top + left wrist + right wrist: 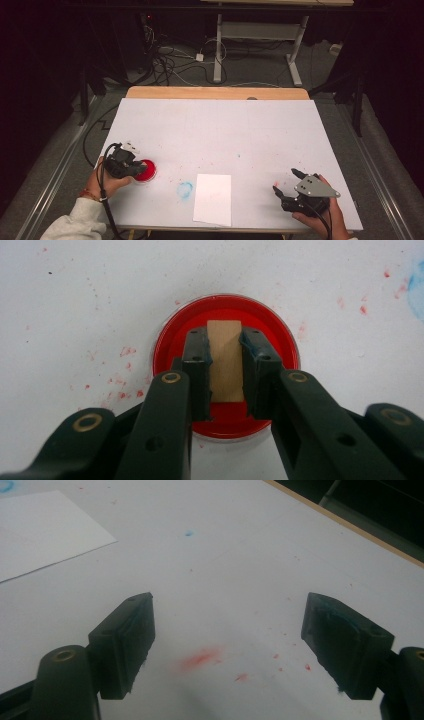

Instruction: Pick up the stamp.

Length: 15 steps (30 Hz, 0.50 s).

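**Wooden block held over the red dish**

The left gripper (226, 372) has its jaws pinching a small wooden block (225, 360), one pad on each long side. The block points downward into a shallow round dish of red paint (172, 342) directly beneath the jaws. This hold probably serves to dip or load the block's lower face with colour, as with a stamp; whether the face touches the paint cannot be told.

The right gripper (227, 642) has its jaws spread wide with nothing between them. It rests low over a red smear (202, 657) on the tabletop, well apart from the dish, apparently on standby.

Between the two grippers lies a white sheet of paper (213, 198), the likely target for a print. Beside it, toward the left jaws, is a blue smudge (184, 189).

The white tabletop (225, 130) carries scattered red specks. Beyond its wooden far edge, the dark room shows floor cables (167, 62) and a white desk frame (260, 35).
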Motion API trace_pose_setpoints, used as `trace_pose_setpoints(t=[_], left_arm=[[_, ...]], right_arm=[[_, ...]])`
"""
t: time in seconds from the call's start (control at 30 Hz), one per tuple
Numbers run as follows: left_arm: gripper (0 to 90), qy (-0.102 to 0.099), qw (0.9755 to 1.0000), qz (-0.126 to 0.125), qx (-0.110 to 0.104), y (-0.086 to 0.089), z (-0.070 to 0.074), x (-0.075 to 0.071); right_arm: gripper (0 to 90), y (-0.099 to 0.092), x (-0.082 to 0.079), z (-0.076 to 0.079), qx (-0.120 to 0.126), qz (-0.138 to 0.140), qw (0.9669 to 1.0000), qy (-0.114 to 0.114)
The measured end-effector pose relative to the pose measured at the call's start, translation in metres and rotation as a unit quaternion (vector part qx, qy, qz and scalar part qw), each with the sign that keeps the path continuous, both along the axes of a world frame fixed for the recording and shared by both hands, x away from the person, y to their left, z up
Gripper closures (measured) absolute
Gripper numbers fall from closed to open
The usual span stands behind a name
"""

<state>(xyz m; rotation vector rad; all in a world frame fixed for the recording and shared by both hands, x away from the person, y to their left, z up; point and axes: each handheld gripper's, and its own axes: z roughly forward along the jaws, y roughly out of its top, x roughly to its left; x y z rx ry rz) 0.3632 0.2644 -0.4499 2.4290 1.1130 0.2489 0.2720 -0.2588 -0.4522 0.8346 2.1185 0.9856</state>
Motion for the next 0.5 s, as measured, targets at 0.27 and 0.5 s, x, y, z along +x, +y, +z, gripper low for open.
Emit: trace_pose_setpoints(t=[0.27, 0.5], left_arm=[[73.8, 0.001, 1.0, -0.001, 0.0, 0.001, 0.003, 0.0], [73.8, -0.023, 0.9997, 0.001, -0.012, 0.004, 0.019, -0.006]], right_arm=[[21.9, -0.001, 0.0, 0.0, 0.001, 0.0, 1.0, -0.001], [21.9, -0.001, 0.0, 0.001, 0.001, 0.0, 1.0, -0.003]])
